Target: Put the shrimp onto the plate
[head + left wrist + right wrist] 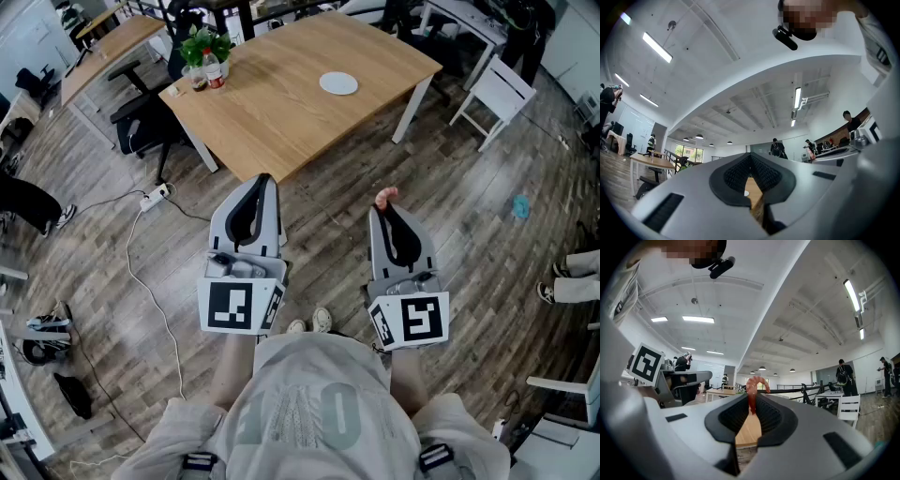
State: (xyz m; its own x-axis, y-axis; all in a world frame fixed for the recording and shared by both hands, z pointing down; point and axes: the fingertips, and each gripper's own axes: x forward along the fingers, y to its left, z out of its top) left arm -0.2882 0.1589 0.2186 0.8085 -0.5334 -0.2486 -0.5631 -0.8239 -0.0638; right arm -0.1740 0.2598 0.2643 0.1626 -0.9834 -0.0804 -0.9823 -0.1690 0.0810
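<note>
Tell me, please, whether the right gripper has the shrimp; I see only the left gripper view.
Observer: Yes, the right gripper is shut on the shrimp, which curls up past the jaw tips.
Operator: Is the plate bare?
Observer: The head view shows the white plate on the wooden table with nothing on it.
Operator: Is the shrimp over the table yet?
Observer: No, the right gripper hangs over the floor, short of the table's near edge.

An open-plan office, with wooden desks (pixel 281 103), swivel chairs (pixel 141 122) and strip lights (pixel 657 47).
</note>
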